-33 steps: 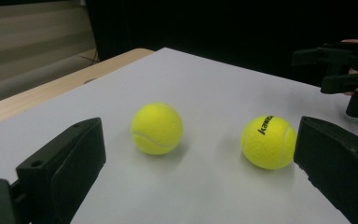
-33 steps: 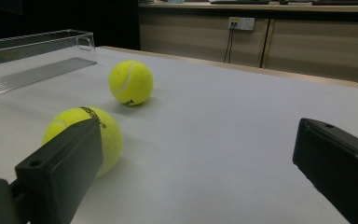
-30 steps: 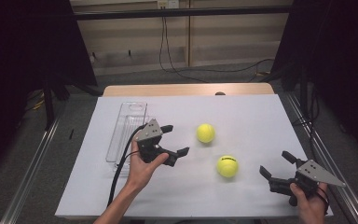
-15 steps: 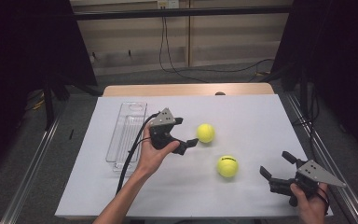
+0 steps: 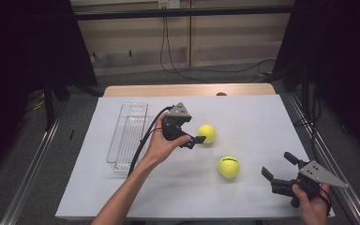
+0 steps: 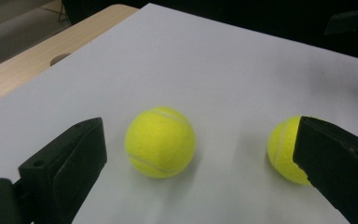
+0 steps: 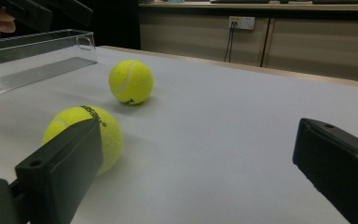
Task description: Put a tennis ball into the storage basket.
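Observation:
Two yellow tennis balls lie on the white table top. The farther ball (image 5: 206,133) (image 6: 160,142) (image 7: 131,81) sits just right of my left gripper (image 5: 194,129) (image 6: 200,142), whose jaws are spread wide with the ball ahead between them, not touched. The nearer ball (image 5: 228,167) (image 7: 86,135) lies loose; in the left gripper view this nearer ball (image 6: 283,148) is half hidden behind the right jaw. My right gripper (image 5: 277,165) (image 7: 198,140) rests open at the front right, a short way right of the nearer ball, holding nothing.
A clear plastic tray (image 5: 129,136) (image 7: 37,46) lies lengthwise at the left of the white sheet (image 5: 262,117). A wooden table edge (image 5: 187,90) runs along the back. Black cable trails from the left gripper over the tray's right side.
My left gripper has moved right and a little away from the person, up to the farther ball. The right gripper and both balls have stayed put.

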Available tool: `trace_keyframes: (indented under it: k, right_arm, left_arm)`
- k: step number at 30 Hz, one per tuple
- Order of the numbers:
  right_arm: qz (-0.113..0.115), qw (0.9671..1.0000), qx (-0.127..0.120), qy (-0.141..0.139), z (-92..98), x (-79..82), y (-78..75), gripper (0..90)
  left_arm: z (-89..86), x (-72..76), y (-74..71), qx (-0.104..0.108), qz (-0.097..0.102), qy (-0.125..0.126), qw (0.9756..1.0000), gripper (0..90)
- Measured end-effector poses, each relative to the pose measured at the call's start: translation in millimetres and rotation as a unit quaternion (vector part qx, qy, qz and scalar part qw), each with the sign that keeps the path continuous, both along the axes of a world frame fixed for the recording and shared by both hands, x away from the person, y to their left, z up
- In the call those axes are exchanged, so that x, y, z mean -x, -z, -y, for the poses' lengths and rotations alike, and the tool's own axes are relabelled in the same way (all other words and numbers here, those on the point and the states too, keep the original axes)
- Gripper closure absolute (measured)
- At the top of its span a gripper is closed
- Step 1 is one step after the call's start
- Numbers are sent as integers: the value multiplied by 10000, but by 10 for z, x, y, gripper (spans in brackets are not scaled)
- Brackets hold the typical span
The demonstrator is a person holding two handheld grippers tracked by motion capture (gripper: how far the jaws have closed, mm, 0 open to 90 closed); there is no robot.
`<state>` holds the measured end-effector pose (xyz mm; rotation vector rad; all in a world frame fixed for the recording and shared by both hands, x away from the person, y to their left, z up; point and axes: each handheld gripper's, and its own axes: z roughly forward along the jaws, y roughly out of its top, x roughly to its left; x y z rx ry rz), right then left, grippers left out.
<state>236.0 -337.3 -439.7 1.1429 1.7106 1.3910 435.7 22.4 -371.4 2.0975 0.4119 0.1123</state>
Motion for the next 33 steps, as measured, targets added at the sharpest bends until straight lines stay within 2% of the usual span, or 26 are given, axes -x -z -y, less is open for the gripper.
trace_keyframes:
  k: [9,17,19,21,28,31,33]
  right_arm:
    - [-14,10000,-12,-9,-1,-2,2,12]
    - [-25,10000,-10,-14,3,-4,6,12]
    - [-23,10000,-8,-12,3,-3,7,12]
    - [-21,10000,0,-16,5,-1,6,12]
    - [-31,10000,20,-31,4,-4,9,12]
    - [-41,10000,9,-24,3,-5,10,12]
    - [-45,10000,17,-30,3,-5,11,12]
  left_arm:
    - [137,-175,30,-405,-201,144,9989,35]
    - [284,-287,75,-792,-361,358,9956,36]
    - [302,-317,70,-854,-326,328,9953,42]
    - [316,-350,75,-829,-401,305,9953,39]
    - [419,-392,134,-1226,-535,511,9897,44]
    - [453,-416,153,-1245,-583,527,9891,44]
    - [482,-423,164,-1356,-605,544,9874,44]
